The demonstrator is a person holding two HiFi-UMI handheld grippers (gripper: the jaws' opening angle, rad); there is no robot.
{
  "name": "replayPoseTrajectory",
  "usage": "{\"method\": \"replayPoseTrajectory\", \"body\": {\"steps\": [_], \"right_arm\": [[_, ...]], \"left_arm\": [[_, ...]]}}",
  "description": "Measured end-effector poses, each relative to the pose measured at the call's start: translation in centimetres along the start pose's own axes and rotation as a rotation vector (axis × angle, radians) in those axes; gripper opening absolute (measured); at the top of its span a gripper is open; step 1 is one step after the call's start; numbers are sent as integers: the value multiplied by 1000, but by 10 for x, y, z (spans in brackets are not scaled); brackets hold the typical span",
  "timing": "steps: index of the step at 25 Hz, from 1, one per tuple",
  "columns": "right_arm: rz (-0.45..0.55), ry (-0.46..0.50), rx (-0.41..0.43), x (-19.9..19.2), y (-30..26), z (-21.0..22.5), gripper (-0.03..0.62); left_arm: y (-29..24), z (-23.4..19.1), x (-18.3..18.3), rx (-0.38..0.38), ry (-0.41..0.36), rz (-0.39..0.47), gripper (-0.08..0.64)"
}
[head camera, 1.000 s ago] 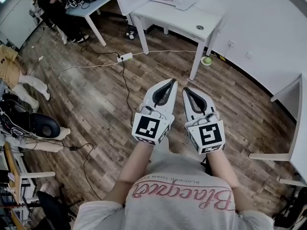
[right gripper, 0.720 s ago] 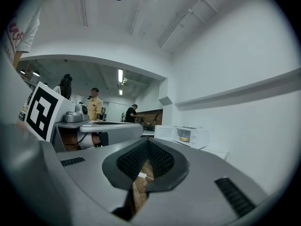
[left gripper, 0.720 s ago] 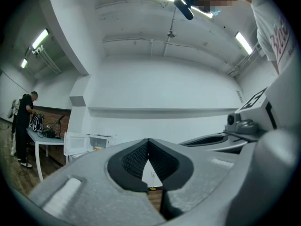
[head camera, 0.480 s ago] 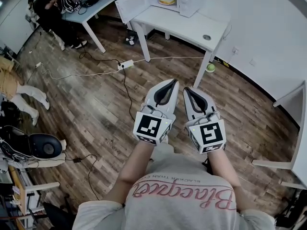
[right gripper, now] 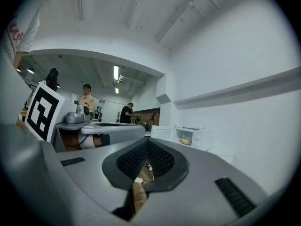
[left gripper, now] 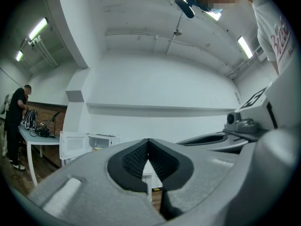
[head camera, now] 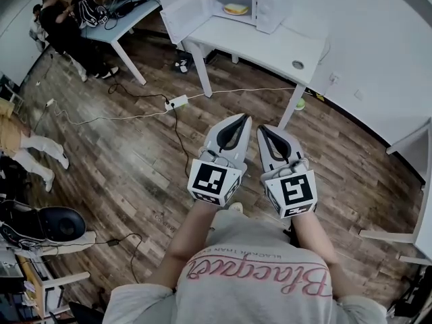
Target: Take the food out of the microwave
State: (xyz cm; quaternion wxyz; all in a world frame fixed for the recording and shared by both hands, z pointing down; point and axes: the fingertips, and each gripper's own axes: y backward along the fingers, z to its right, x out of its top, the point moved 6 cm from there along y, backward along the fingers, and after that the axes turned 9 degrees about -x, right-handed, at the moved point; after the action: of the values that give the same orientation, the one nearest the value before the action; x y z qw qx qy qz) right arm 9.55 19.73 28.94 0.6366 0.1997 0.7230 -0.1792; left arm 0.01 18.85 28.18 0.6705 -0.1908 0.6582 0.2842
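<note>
Left hand-held gripper [head camera: 236, 119] and right hand-held gripper [head camera: 265, 128] both clenched, empty. Microwave [head camera: 267, 11] well apart, door open. Approach square-on; open jaws before reaching the food [head camera: 235, 9].

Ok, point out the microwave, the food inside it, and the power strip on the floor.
microwave [head camera: 268, 12], head view, its right front panel.
food [head camera: 235, 9], head view, its yellowish middle.
power strip [head camera: 177, 102], head view, its white body.

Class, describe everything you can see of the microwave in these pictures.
The microwave is a white, box-shaped oven standing upright at the far left end of a white table, close to the wall. Its door is swung wide open to the left, showing a lit cavity with yellowish food inside. Only the table touches it.
</note>
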Motion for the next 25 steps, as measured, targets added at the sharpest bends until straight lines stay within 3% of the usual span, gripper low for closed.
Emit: {"method": "replayPoseTrajectory", "body": {"steps": [15,25], "right_arm": [[-34,-22,-43,-11,-66,-5,11],[-42,-33,-22,-17,-113,11,11]], "left_arm": [[-19,-65,-17,-44,34,0,5],[-47,-101,-22,-17,38,5,5]]}}
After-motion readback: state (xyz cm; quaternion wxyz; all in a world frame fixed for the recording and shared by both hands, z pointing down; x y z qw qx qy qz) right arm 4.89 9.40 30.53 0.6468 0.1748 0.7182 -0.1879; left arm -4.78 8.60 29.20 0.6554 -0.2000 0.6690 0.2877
